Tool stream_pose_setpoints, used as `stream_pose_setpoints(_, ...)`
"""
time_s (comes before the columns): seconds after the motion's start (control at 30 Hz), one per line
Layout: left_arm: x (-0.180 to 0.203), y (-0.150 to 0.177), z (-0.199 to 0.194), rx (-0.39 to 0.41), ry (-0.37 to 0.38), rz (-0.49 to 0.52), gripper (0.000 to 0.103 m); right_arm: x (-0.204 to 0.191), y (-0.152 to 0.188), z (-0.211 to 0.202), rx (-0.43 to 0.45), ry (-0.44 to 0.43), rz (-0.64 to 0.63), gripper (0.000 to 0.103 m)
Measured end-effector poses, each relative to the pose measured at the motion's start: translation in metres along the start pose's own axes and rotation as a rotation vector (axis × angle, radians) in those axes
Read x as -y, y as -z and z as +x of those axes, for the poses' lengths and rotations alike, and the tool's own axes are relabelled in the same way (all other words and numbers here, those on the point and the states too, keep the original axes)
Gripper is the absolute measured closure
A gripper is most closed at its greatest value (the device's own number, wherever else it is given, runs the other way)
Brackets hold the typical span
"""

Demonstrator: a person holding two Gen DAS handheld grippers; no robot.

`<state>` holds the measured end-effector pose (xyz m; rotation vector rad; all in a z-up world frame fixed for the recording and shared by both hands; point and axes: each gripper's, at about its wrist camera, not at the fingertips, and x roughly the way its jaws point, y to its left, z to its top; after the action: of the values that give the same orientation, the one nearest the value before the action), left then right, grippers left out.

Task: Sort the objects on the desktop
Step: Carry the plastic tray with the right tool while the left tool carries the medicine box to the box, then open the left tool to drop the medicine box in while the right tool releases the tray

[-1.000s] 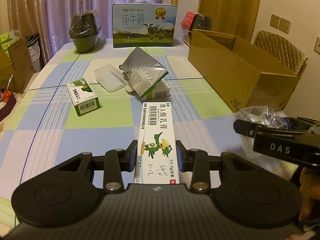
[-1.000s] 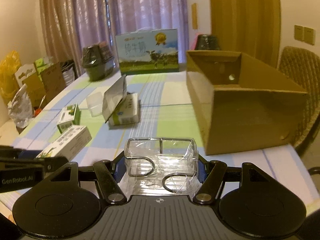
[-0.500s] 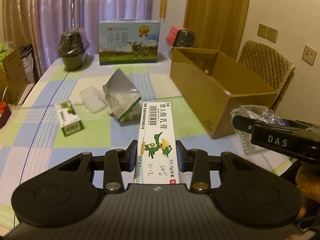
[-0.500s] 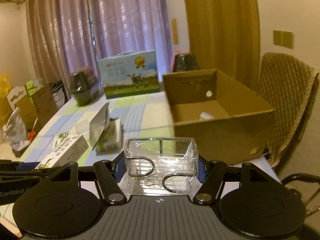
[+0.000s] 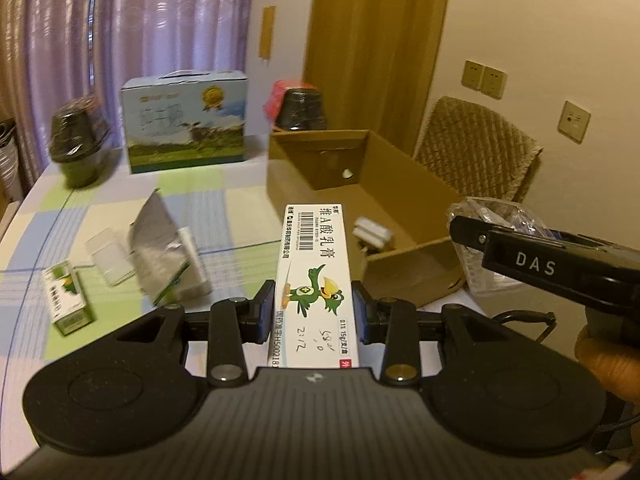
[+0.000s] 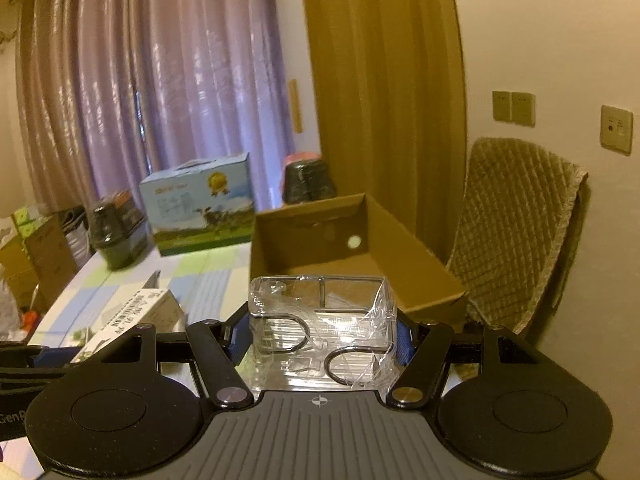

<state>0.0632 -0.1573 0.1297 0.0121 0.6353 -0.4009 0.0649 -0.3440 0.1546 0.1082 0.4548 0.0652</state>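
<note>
My left gripper (image 5: 314, 308) is shut on a long white ointment box (image 5: 314, 264) with a green bird and a barcode, held in the air near the open cardboard box (image 5: 416, 256). A small white item (image 5: 372, 233) lies inside that box. My right gripper (image 6: 322, 334) is shut on a clear plastic-wrapped container (image 6: 322, 320) with wire hooks inside, raised in front of the cardboard box (image 6: 412, 276). In the left wrist view the right gripper (image 5: 480, 236) and its container (image 5: 496, 216) appear at the right. The ointment box (image 6: 136, 316) shows at the left of the right wrist view.
On the checked tablecloth (image 5: 224, 200) lie a small green box (image 5: 66, 300), a clear lid (image 5: 110, 256) and a silver-topped carton (image 5: 168, 252). A blue milk case (image 5: 186, 120) and two dark wrapped pots (image 5: 78, 144) (image 5: 300, 110) stand at the back. A woven chair (image 5: 476, 152) is beyond the box.
Both grippers have risen and swung right toward the cardboard box, each still holding its item. The box's inside now shows, and the table items have slid left and lower in view.
</note>
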Motion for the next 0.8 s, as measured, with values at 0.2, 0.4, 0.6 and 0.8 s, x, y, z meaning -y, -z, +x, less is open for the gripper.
stream_pose_setpoints(0.2, 0.018, -0.014, 0.02, -0.001, 0.031, 0.011, 0.07, 0.019, -0.013, 0.005, 0.017, 0.025, 0.004, 0.039)
stream_pose_setpoints(0.4, 0.031, -0.027, 0.042, -0.005, 0.057, 0.015, 0.07, 0.037, -0.023, 0.021, 0.015, 0.049, 0.003, 0.039)
stream_pose_setpoints(0.6, 0.04, -0.041, 0.068, -0.006, 0.069, 0.019, 0.07, 0.051, -0.032, 0.043, 0.011, 0.06, 0.0, 0.039)
stream_pose_setpoints(0.8, 0.043, -0.053, 0.097, -0.015, 0.075, 0.01, 0.07, 0.058, -0.04, 0.067, 0.009, 0.052, -0.006, 0.039)
